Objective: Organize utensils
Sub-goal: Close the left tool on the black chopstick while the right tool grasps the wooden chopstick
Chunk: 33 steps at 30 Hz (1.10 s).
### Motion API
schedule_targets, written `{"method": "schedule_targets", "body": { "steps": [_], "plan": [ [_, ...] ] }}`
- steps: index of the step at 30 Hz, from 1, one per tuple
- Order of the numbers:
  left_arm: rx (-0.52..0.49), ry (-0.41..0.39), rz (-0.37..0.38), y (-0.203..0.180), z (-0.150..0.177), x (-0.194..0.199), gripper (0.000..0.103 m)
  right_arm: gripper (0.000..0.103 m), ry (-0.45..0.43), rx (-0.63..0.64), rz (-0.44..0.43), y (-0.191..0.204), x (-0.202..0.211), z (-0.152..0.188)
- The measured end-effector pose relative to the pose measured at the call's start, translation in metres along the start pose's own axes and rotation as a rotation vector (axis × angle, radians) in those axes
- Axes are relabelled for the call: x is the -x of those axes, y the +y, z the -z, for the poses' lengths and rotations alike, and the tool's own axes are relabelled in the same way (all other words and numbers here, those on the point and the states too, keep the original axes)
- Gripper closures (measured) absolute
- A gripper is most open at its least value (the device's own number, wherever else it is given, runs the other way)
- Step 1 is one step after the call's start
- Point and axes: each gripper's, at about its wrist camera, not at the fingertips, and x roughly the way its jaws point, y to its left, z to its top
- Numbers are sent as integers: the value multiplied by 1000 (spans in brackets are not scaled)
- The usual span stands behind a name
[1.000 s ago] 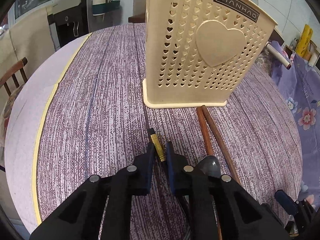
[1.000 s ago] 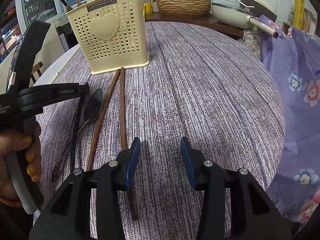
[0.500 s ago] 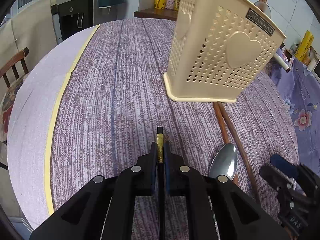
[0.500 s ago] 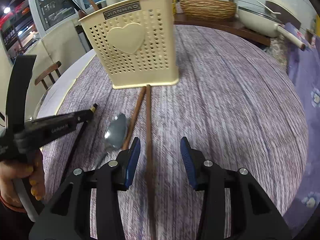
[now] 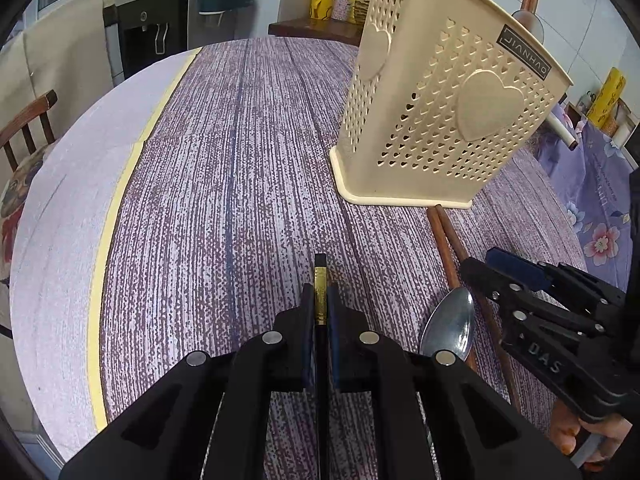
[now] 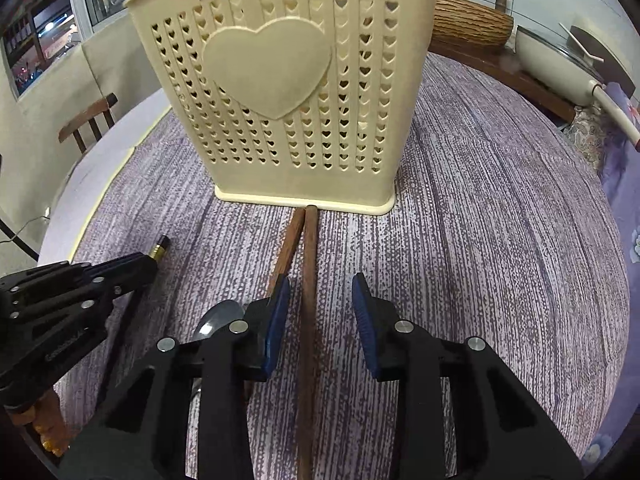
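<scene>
Presently, left wrist view: left tool (image 5: 320,300) clamped on black gold-banded chopstick (image 5: 320,276), short of cream holder (image 5: 448,120); spoon (image 5: 450,330) lies on surface (image 5: 224,200).

Right wrist view: right tool (image 6: 320,308), jaws just narrowing, straddles brown chopstick (image 6: 308,264) without touching. Judged next: close, lift, carry to holder.

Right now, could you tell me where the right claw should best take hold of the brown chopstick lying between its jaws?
Probably mid-shaft, from above: the brown chopstick lies flat, lengthwise between the right claw's open jaws, its far tip against the holder.
</scene>
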Motion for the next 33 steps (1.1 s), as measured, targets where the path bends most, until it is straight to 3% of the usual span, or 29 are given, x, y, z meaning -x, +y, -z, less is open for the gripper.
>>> {"method": "schedule_targets", "body": {
  "steps": [11,22,33],
  "plan": [
    [-15,-8,-12,-4,4,1,95,76,-4,44,47,9,-14,-12],
    [-29,-10,-28,-7,5,1,95,94,-5,59,27,17,-17,-15],
    [-34,-16,-37,-10,6,1,95,95,-15,23,4,9,-14,-12]
  ]
}}
